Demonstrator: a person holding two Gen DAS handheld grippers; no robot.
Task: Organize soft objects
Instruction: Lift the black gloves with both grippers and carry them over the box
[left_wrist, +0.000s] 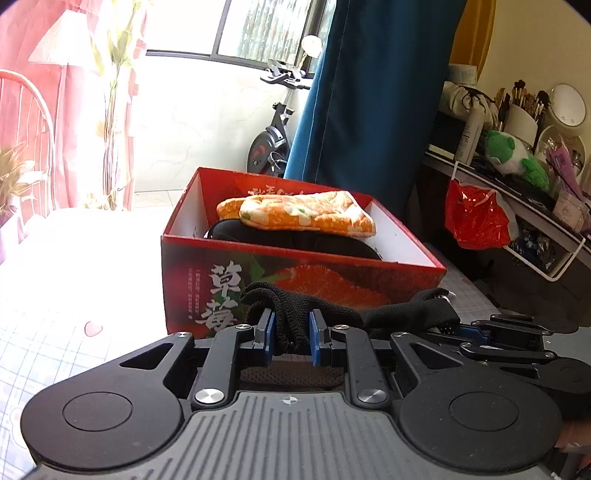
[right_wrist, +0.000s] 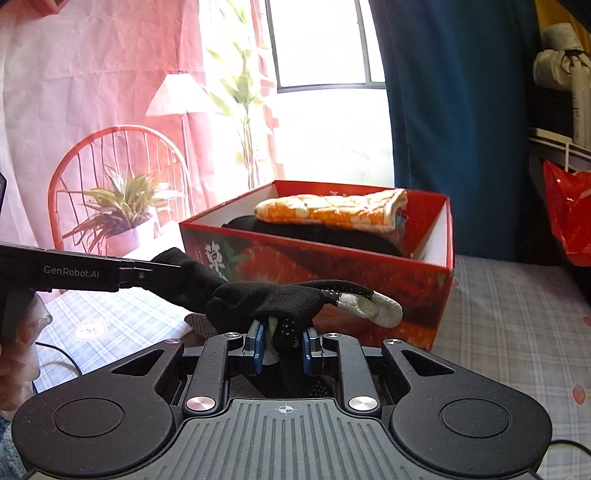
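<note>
A black knit glove (right_wrist: 258, 299) with grey fingertips is stretched between both grippers, just in front of a red strawberry box (right_wrist: 332, 266). My right gripper (right_wrist: 282, 338) is shut on its finger end. My left gripper (left_wrist: 291, 330) is shut on its cuff end (left_wrist: 284, 306); it also shows in the right wrist view (right_wrist: 147, 273), coming in from the left. The right gripper shows at the right edge of the left wrist view (left_wrist: 513, 339). The box (left_wrist: 280, 280) holds an orange floral oven mitt (left_wrist: 299, 214) lying on a black soft item (left_wrist: 295, 240).
The box stands on a checked tablecloth (right_wrist: 509, 325). A blue curtain (left_wrist: 369, 92) hangs behind it. A cluttered shelf with a red plastic bag (left_wrist: 476, 218) and a green plush toy (left_wrist: 517, 155) is at the right. A red chair (right_wrist: 122, 177) and potted plant (right_wrist: 122, 210) stand at the left.
</note>
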